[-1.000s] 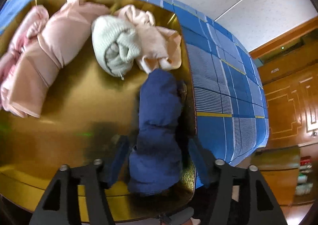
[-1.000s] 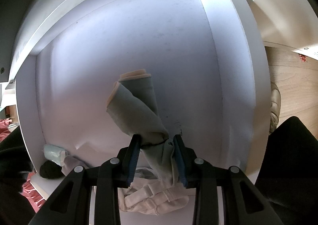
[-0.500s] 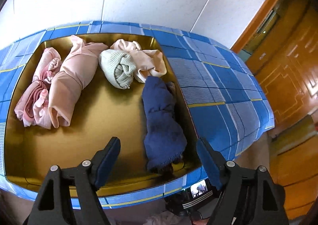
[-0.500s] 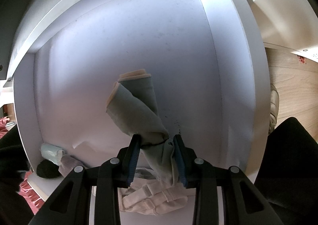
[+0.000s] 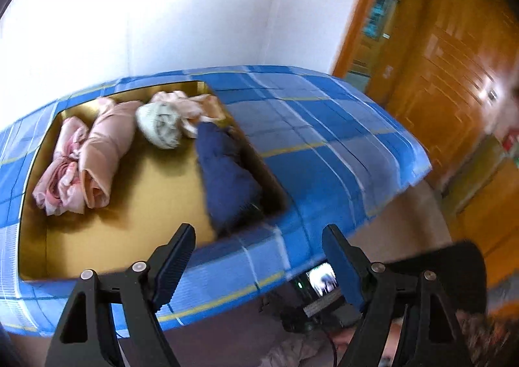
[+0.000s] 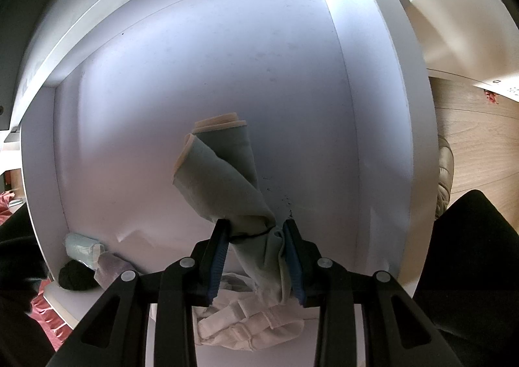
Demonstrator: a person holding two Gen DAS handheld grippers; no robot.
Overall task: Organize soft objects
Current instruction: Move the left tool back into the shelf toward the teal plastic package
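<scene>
Navy fleece roll (image 5: 227, 178) lies along the right wall of the gold tray (image 5: 129, 237), right of the pink bundles (image 5: 81, 165) and cream knit roll (image 5: 160, 125). Left gripper (image 5: 259, 256), earlier straddling it, has pulled back, its empty jaws just widening. Right gripper (image 6: 256, 256) pinches a sage-green cloth (image 6: 223, 178) inside the white cubby (image 6: 227, 58).

Home bedroom: blue plaid bedsheet (image 5: 324, 146), wooden wardrobe doors (image 5: 454, 81), white shelf unit (image 6: 227, 75), wood floor (image 6: 480, 127).
</scene>
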